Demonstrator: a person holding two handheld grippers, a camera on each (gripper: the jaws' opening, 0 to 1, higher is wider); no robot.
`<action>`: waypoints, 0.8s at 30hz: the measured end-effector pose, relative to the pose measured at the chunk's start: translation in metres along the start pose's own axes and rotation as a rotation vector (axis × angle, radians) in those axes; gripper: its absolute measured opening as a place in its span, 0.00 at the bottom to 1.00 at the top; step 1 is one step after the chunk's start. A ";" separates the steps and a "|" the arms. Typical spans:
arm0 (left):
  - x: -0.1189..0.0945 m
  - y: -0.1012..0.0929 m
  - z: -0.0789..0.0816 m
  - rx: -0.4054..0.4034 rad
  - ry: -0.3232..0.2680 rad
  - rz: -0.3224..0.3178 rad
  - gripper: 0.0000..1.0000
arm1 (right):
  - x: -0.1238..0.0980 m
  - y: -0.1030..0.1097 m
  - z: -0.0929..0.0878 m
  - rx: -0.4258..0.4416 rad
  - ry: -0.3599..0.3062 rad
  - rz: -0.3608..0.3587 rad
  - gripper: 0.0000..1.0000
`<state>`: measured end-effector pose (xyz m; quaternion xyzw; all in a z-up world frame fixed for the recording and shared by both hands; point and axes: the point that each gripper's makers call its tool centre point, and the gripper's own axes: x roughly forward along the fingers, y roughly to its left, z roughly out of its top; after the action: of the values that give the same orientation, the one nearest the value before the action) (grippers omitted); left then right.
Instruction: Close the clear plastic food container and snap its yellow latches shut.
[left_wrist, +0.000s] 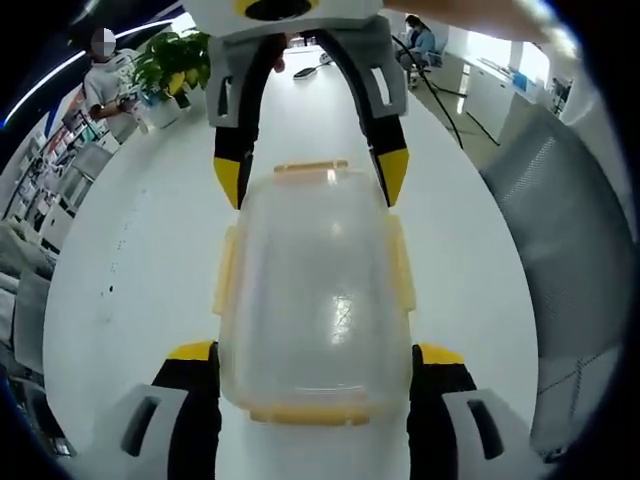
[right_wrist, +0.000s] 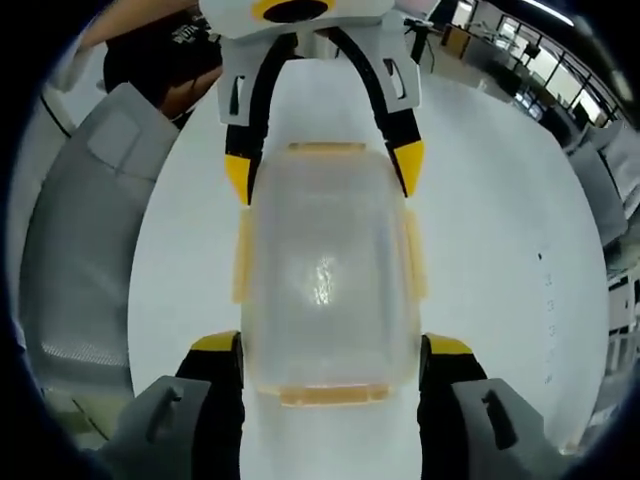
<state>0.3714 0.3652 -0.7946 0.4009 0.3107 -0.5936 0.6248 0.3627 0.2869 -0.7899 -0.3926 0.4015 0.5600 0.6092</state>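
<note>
Container: a clear plastic food container (left_wrist: 318, 295) lay flat on the white table (left_wrist: 130, 270), its lid on top, seen lengthwise between the two grippers.
Latches: yellow latches (left_wrist: 226, 270) ran along all four edges of the container; the side ones stood out from the walls; whether any had snapped home could not be told.
Left gripper: the left gripper (left_wrist: 314, 352) sat at one short end of the container, jaws spread wide, one yellow-tipped jaw on each side of that end, close against the walls; actual contact could not be told.
Right gripper: the right gripper (right_wrist: 331, 348) sat at the opposite short end, jaws likewise parted and straddling the container's corners, clamping nothing.
Facing: each gripper pointed at the other across the container; in the right gripper view the left one's tips flanked the far end latch (right_wrist: 326, 148).
Beyond the container: a potted plant (left_wrist: 178, 62) and a person (left_wrist: 108, 85) stood past the far end of the table; a grey mesh chair (left_wrist: 575, 250) stood beside the table.
</note>
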 end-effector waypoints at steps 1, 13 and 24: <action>0.000 0.004 -0.001 0.002 0.001 -0.003 0.73 | 0.000 -0.004 0.000 0.001 -0.003 0.000 0.68; 0.004 0.033 -0.005 0.012 0.024 -0.014 0.73 | 0.002 -0.032 0.002 0.008 -0.014 -0.005 0.68; 0.007 0.049 -0.005 0.004 0.011 -0.022 0.74 | 0.003 -0.048 0.003 0.002 -0.015 0.001 0.68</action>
<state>0.4211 0.3649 -0.7965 0.4020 0.3174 -0.5989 0.6156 0.4113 0.2875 -0.7902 -0.3874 0.3977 0.5629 0.6123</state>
